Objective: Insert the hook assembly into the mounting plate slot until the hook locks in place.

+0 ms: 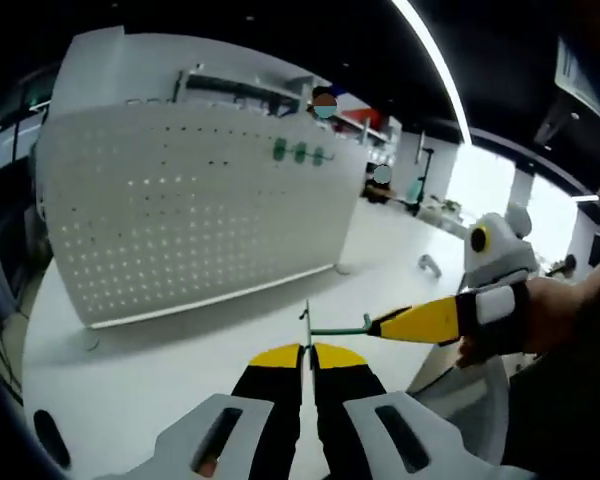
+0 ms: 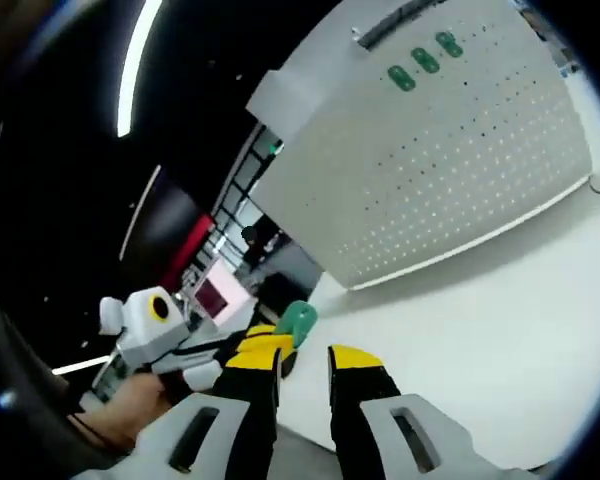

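On the white surface in the left gripper view stands a white perforated mounting plate, upright and facing the camera, with three green hook ends showing near its upper right. The left claw rises from the bottom with its yellow-tipped jaws pressed together on the thin upright end of a green hook, held low in front of the plate and well apart from it. The hook's wire runs sideways to the right claw, which comes in from the right in a person's hand; its yellow tip meets the wire, though I cannot tell from here how firmly.

In the right gripper view, the plate fills the upper right, tilted by the camera's roll, with the three green ends near its top. The right claw shows its jaws standing apart with a clear gap. Just beside its left jaw sits the green end of the hook, touching the yellow tip of the left claw, which comes in from the left.
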`<action>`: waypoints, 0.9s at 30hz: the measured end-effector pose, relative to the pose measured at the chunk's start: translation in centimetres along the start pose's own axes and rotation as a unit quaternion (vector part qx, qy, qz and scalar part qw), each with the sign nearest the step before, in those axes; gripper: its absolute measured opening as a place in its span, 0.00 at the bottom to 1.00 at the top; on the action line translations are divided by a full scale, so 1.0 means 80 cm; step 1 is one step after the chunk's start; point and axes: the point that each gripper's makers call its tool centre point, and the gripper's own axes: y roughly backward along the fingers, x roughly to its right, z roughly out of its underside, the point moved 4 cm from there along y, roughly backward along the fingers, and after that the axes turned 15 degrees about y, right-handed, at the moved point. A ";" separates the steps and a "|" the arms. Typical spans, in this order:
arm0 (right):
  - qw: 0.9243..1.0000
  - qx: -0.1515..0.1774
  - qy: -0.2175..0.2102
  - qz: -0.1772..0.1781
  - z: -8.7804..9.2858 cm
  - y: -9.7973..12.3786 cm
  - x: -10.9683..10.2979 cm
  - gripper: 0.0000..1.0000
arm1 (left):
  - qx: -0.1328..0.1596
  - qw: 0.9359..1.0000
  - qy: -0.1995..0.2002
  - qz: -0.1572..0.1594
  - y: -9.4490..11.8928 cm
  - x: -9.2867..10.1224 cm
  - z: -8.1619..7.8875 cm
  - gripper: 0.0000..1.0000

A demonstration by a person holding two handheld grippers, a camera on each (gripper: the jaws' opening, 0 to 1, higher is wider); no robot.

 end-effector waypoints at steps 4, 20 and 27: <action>1.000 0.007 -0.021 -0.008 -0.001 -0.005 -0.003 0.17 | 0.004 1.000 -0.007 0.005 -0.001 0.007 -0.004 0.03; 0.994 0.046 -0.095 -0.028 -0.016 -0.011 -0.006 0.08 | 0.014 0.999 -0.029 0.024 -0.007 0.033 -0.007 0.03; 0.993 0.045 -0.105 -0.030 -0.016 -0.013 -0.003 0.02 | 0.021 0.999 -0.037 0.028 -0.005 0.036 -0.009 0.03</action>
